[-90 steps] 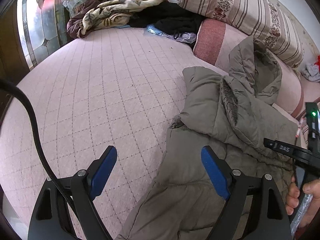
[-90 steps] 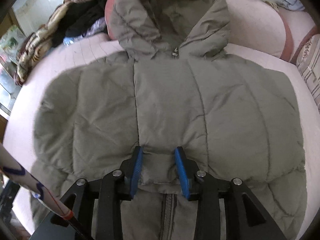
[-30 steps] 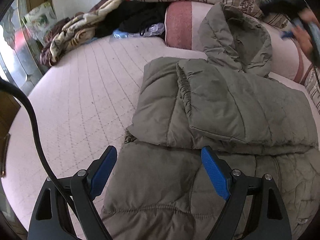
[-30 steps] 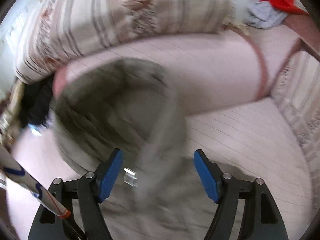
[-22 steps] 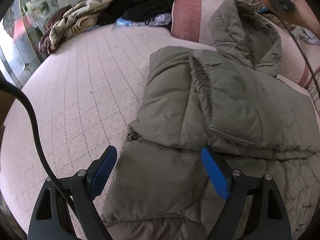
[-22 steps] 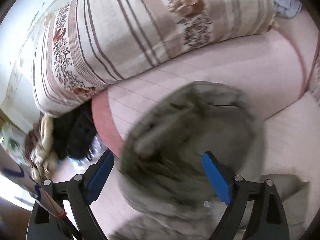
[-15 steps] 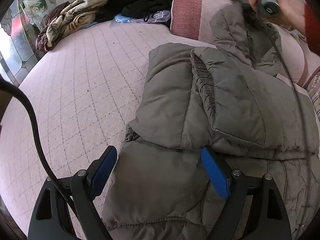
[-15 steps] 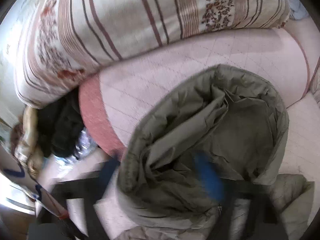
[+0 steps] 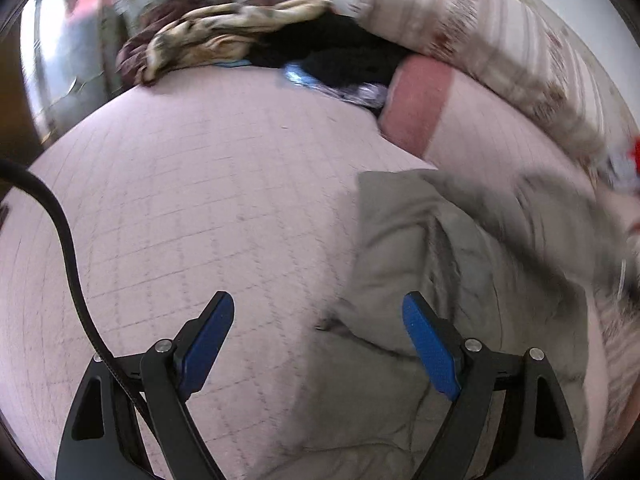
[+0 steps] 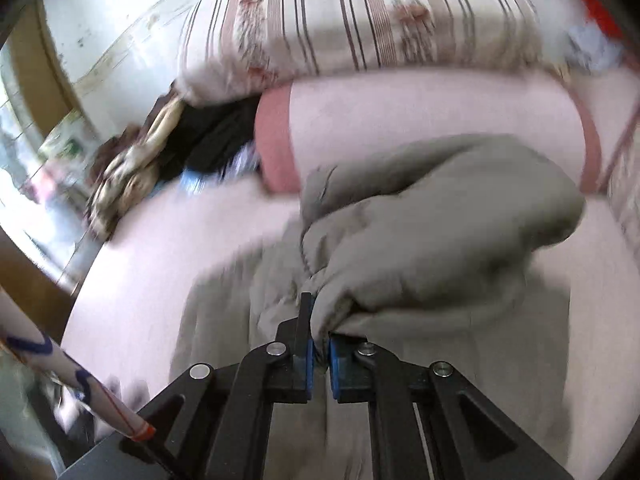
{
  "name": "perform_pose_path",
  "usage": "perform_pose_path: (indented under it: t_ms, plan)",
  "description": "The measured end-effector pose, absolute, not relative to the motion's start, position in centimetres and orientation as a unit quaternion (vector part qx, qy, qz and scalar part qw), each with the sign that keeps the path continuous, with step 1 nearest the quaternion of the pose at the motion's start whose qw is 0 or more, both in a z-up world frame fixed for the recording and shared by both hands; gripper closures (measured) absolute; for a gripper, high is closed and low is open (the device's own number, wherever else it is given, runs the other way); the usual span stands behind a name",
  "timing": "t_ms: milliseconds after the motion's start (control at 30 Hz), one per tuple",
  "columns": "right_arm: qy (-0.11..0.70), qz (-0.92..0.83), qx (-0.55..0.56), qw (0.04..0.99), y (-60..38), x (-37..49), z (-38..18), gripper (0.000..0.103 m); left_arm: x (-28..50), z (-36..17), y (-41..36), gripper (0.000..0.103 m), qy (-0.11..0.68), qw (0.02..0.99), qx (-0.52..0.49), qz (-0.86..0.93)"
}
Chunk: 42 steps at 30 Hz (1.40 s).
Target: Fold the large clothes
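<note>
Bed (image 9: 200, 184): pink quilted cover, bare over its left half in the left wrist view. Striped bolster (image 10: 360, 20) and pink cushion (image 10: 420, 120) along the far edge; heap of other clothes (image 9: 240, 40) at the far left corner.

Jacket (image 9: 440, 280): olive padded, lying on the right half of the bed, near the cushion. Judged partly folded: the left sleeve lies across the body, with a straight edge on the left side. The hood (image 10: 440, 232) is bunched and drawn toward the near side, so it is judged mid-fold onto the chest. Left to do, by my estimate: lay the hood flat, then fold the body and the lower hem up. Right side of the jacket is too blurred to tell.

Right gripper (image 10: 318, 354): jaws closed on a pinch of the hood edge, fabric bulging just beyond the pads.

Left gripper (image 9: 320, 344): jaws wide apart, holding nothing, over the jacket's left edge where it meets the bed.

Versus 0.5 s ago: hood was propped against the cushion, with the right jaws blurred at its rim; now it is clamped and pulled off the cushion. Left view has swung left and shows more bare bed; its jaws are unchanged.
</note>
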State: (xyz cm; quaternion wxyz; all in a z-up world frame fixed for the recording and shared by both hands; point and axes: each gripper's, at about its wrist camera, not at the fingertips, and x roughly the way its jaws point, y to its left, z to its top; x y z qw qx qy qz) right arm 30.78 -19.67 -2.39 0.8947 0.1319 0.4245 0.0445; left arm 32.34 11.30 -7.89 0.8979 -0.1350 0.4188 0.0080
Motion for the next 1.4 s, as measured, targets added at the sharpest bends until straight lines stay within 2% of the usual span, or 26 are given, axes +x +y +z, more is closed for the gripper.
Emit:
perform_pose_path:
  t_ms: [133, 200, 300, 333, 367, 433, 567, 700, 833, 967, 1167, 1200, 1267, 1333, 1400]
  plan:
    - [0.464, 0.044, 0.159, 0.871, -18.7, 27.1, -9.8, 0.097, 31.7, -7.8, 12.3, 0.018, 0.417, 0.894, -0.160, 0.010]
    - [0.455, 0.036, 0.161, 0.875, -19.1, 27.0, -11.5, 0.096, 30.9, -7.9, 12.2, 0.018, 0.420, 0.892, -0.167, 0.002]
    - [0.440, 0.035, 0.187, 0.877, -20.6, 25.9, -11.5, 0.084, 29.6, -7.8, 11.6, 0.018, 0.421, 0.891, -0.167, -0.011]
    - [0.438, 0.040, 0.193, 0.877, -21.2, 25.1, -11.1, 0.071, 29.1, -7.8, 11.2, 0.018, 0.421, 0.892, -0.163, -0.016]
    - [0.431, 0.042, 0.189, 0.881, -21.6, 24.4, -10.7, 0.066, 28.7, -7.9, 10.6, 0.018, 0.422, 0.893, -0.155, -0.020]
    - [0.407, 0.028, 0.156, 0.900, -22.8, 22.4, -9.2, 0.064, 28.2, -7.9, 9.2, 0.018, 0.428, 0.893, -0.137, -0.024]
    - [0.364, -0.002, 0.146, 0.920, -26.9, 19.6, -7.5, 0.048, 28.0, -6.7, 6.0, 0.018, 0.431, 0.896, -0.102, -0.041]
    - [0.348, -0.022, 0.209, 0.914, -32.3, 19.4, -8.3, 0.046, 29.3, -4.4, 1.8, 0.018, 0.421, 0.902, -0.071, -0.061]
    - [0.359, 0.001, 0.265, 0.895, -35.7, 20.7, -8.4, 0.046, 33.9, -3.9, -2.7, 0.018, 0.437, 0.894, -0.065, -0.076]
    - [0.362, 0.024, 0.303, 0.881, -37.5, 22.0, -9.2, 0.037, 40.2, -5.8, -5.3, 0.018, 0.486, 0.863, -0.094, -0.100]
    - [0.366, 0.027, 0.359, 0.858, -38.7, 24.6, -10.8, 0.034, 44.7, -9.6, -8.2, 0.018, 0.537, 0.834, -0.087, -0.095]
    - [0.363, 0.028, 0.363, 0.858, -38.7, 25.1, -10.8, 0.034, 44.6, -9.9, -8.8, 0.021, 0.542, 0.830, -0.084, -0.101]
    - [0.359, 0.032, 0.367, 0.857, -38.6, 25.8, -10.7, 0.034, 43.9, -10.2, -10.0, 0.064, 0.552, 0.825, -0.054, -0.110]
    - [0.359, 0.037, 0.367, 0.857, -38.1, 26.6, -10.8, 0.034, 42.7, -10.2, -10.8, 0.073, 0.554, 0.824, -0.021, -0.116]
    - [0.362, 0.036, 0.361, 0.859, -37.7, 27.3, -11.0, 0.034, 41.5, -10.0, -11.1, 0.078, 0.549, 0.826, -0.004, -0.125]
